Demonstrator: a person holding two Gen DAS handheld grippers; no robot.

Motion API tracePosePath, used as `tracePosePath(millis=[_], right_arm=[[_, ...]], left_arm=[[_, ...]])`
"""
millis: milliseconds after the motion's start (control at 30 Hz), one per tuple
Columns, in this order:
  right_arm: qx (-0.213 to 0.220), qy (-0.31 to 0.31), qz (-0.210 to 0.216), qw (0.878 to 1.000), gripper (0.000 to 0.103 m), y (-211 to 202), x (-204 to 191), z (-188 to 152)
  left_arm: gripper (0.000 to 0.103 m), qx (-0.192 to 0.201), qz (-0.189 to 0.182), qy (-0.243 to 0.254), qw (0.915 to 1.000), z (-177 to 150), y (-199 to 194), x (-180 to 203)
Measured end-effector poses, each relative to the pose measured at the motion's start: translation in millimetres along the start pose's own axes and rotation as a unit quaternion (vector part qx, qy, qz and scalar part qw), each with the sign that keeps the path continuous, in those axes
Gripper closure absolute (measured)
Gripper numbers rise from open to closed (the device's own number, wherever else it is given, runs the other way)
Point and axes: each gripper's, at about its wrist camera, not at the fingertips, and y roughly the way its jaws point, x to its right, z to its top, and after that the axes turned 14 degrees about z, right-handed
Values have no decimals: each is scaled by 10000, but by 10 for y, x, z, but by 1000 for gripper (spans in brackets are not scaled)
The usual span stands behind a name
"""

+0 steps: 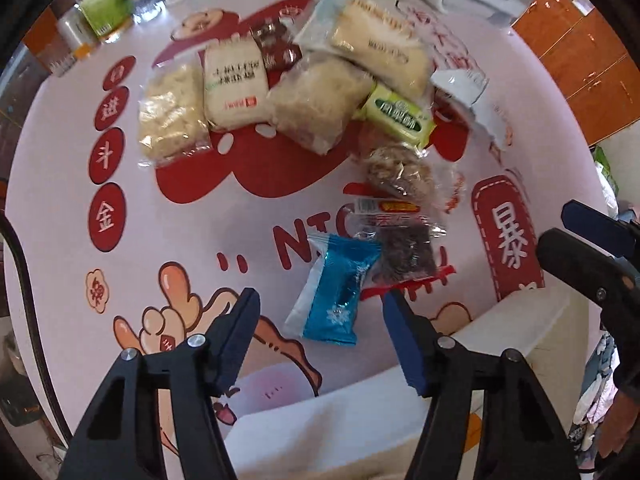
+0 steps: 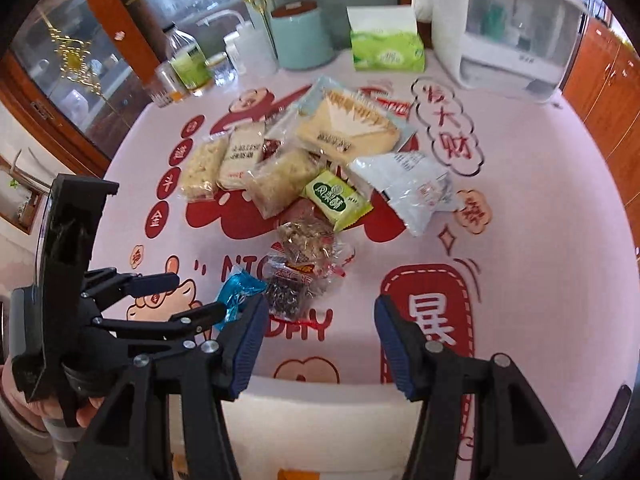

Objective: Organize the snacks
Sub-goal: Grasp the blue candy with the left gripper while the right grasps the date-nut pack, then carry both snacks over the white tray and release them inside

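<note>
From my left wrist: my left gripper gapes empty over the crinkly blue foil snack packet on the pink table; light, slippery, best pinched across its middle.

From my right wrist: my right gripper hangs spread, empty, beside that packet, above a white box.

Round table covered by a pink cloth printed with red cartoon motifs and Chinese characters. Landmark: green snack packet near the centre. Left of it, pale rice-cake packs lie side by side; behind it, a large cream sandwich-biscuit pack; just right of it, a white foil pouch. In front of it lie a clear-wrapped brown snack, a dark-filled packet and a blue candy wrapper. Far behind it stand a tissue box, teal canister and bottles.
</note>
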Motion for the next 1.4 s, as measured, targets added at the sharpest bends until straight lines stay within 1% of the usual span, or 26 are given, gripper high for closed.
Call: tracePosePath(millis=[167,233,333,467,500,567,633,767,833,967,1000,1033,1133,1200,1267,1400], right_arm=[[-301,305,131,9990,47,261,96,111],[-413,408,163,9982,47,357,118,134],[-548,595,276,9963,47,455,176,145],[-708,810,345,9936,47,583,242,148],[-750,855,359,9929,47,614,254,152],[-851,932,412,9912,47,684,257,158],[-941,981,418,9898,47,758,242,174],[-1204,1135,395,9854,47,944,202,220],[-1296,1235,393,9831,47,1031,178,246],[-1504,1302,44,9800,47,1199,127,283],[-1610,1283,-46,9786,47,1260,101,283],[-1669,1241,-69,9781,44,1303,73,283],[-1715,1042,-272,9793,42,1352,-35,310],[-1796,1036,-294,9778,40,1390,-75,322],[-1893,1082,-270,9756,38,1419,-82,324],[-1917,999,-368,9757,34,1467,-166,345]], left_arm=[[41,-192,26,91,9998,97,183,58],[43,-271,41,106,9996,127,255,81],[49,-416,43,60,9991,194,385,97],[65,-617,124,-48,9980,211,538,53],[69,-559,132,-74,9983,211,524,40],[71,-593,140,-132,9981,200,515,-9],[76,-598,143,-231,9978,194,506,-67],[81,-532,147,-446,9975,153,469,-218],[82,-453,190,-553,9973,119,428,-309],[82,-388,79,-740,9965,39,382,-474],[82,-371,34,-793,9962,15,359,-516],[82,-361,10,-818,9960,-27,342,-553],[82,-340,-74,-914,9952,-105,330,-672],[82,-350,-122,-972,9946,-144,317,-737],[82,-343,-153,-992,9944,-260,290,-845],[82,-318,-207,-1039,9939,-333,238,-894]])
